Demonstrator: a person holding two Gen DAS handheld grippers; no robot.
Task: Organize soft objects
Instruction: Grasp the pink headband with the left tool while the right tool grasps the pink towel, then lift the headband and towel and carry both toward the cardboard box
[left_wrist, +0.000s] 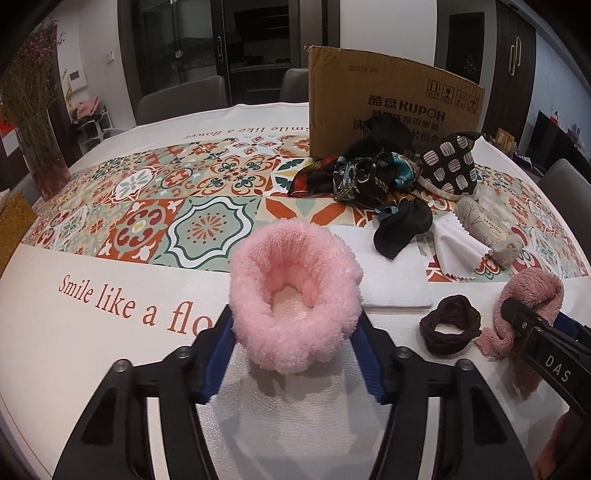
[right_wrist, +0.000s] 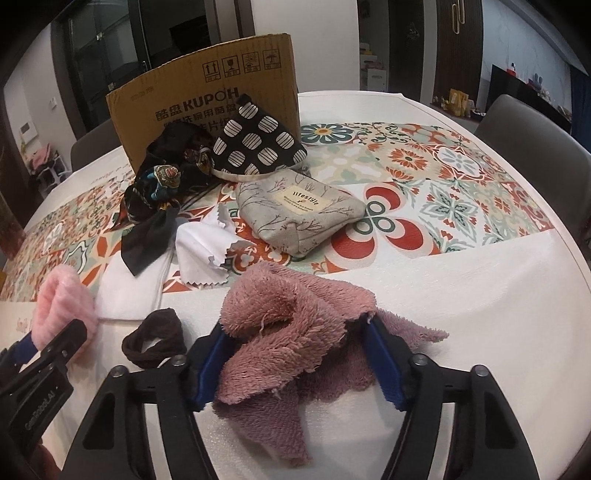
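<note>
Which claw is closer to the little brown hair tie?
Right. The right claw, around the mauve towel, sits just beside the brown hair tie. The left claw, around the pink fluffy ring, is farther off.

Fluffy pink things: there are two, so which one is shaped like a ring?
The light pink fluffy band between the left gripper fingers is the ring. The darker dusty-pink towel in the right gripper is a crumpled flat cloth.

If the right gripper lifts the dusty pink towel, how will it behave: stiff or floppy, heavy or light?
Probably floppy: the dusty pink towel already lies crumpled and folded between the right gripper fingers, so loose ends would likely hang down. It looks thin and fluffy, so likely light. Its rough pile should not slip easily.
</note>
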